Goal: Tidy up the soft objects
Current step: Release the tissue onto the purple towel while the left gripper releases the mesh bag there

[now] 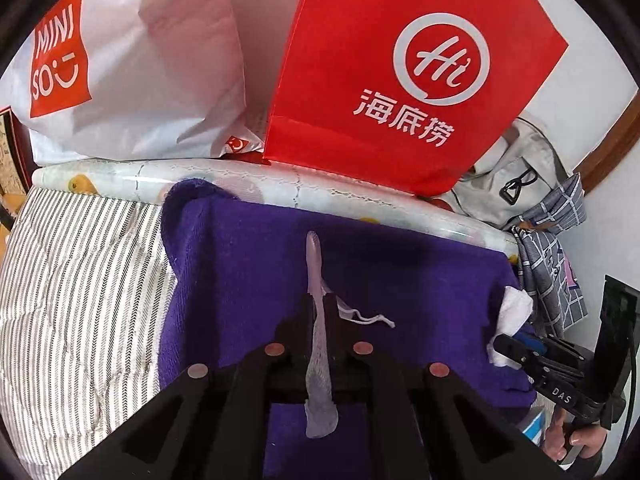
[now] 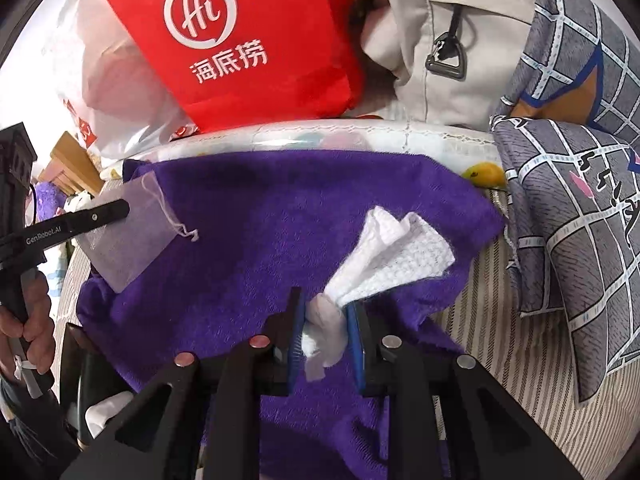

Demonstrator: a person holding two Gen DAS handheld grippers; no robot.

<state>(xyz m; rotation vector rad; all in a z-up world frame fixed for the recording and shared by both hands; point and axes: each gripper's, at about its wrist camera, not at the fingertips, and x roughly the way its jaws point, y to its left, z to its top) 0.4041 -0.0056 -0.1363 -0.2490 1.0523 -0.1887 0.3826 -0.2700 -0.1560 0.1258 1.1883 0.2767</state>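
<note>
Left wrist view: the left gripper (image 1: 319,308) is clamped on a thin mesh pouch (image 1: 318,344), held edge-on at frame centre above the purple towel (image 1: 248,280). Right wrist view: the right gripper (image 2: 326,320) pinches a crumpled white cloth (image 2: 384,248) at centre, over that towel.

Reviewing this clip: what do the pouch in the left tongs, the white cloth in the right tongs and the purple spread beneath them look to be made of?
Pouch: sheer lilac mesh, probably organza or nonwoven; the purple shows through it, and it has a white drawstring.
White cloth: soft textile with a waffle-like grid, matte and crumpled, possibly cotton.
Purple spread: fuzzy napped towel or fleece, matte, with a rolled edge.
</note>
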